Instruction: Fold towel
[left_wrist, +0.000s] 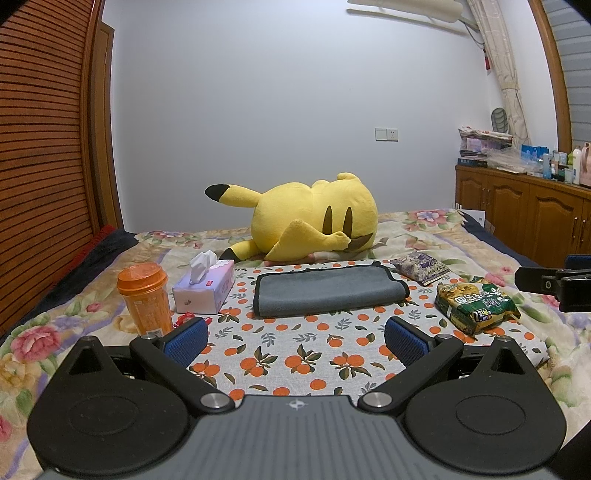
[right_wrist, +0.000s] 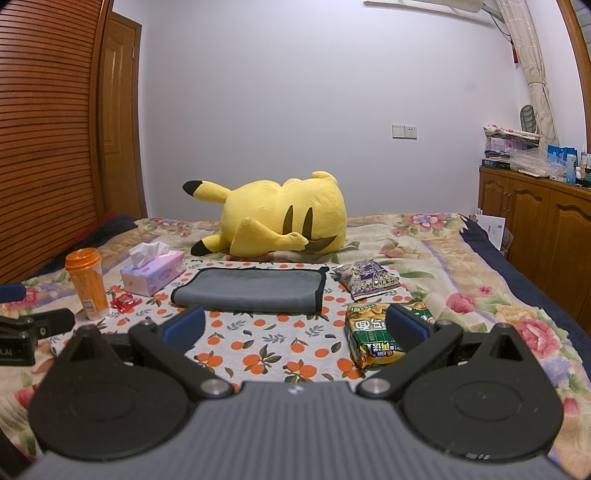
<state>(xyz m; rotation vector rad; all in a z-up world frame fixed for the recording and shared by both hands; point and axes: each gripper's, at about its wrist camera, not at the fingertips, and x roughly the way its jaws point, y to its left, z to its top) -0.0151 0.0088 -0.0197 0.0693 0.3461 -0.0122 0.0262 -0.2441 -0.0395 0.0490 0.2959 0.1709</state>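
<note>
A grey towel (left_wrist: 328, 290) with black trim lies folded flat on an orange-print cloth (left_wrist: 295, 354) on the bed; it also shows in the right wrist view (right_wrist: 251, 288). My left gripper (left_wrist: 295, 339) is open and empty, held above the cloth in front of the towel and apart from it. My right gripper (right_wrist: 295, 326) is open and empty, also in front of the towel. The right gripper shows at the right edge of the left wrist view (left_wrist: 554, 282). The left gripper shows at the left edge of the right wrist view (right_wrist: 33, 328).
An orange cup (left_wrist: 146, 301), a tissue box (left_wrist: 205, 290) and a red wrapper (right_wrist: 125, 302) lie left of the towel. A green noodle packet (left_wrist: 476, 308) and a purple packet (left_wrist: 421, 267) lie to its right. A yellow plush toy (left_wrist: 310, 218) lies behind. Wooden cabinets (left_wrist: 524, 218) stand at right.
</note>
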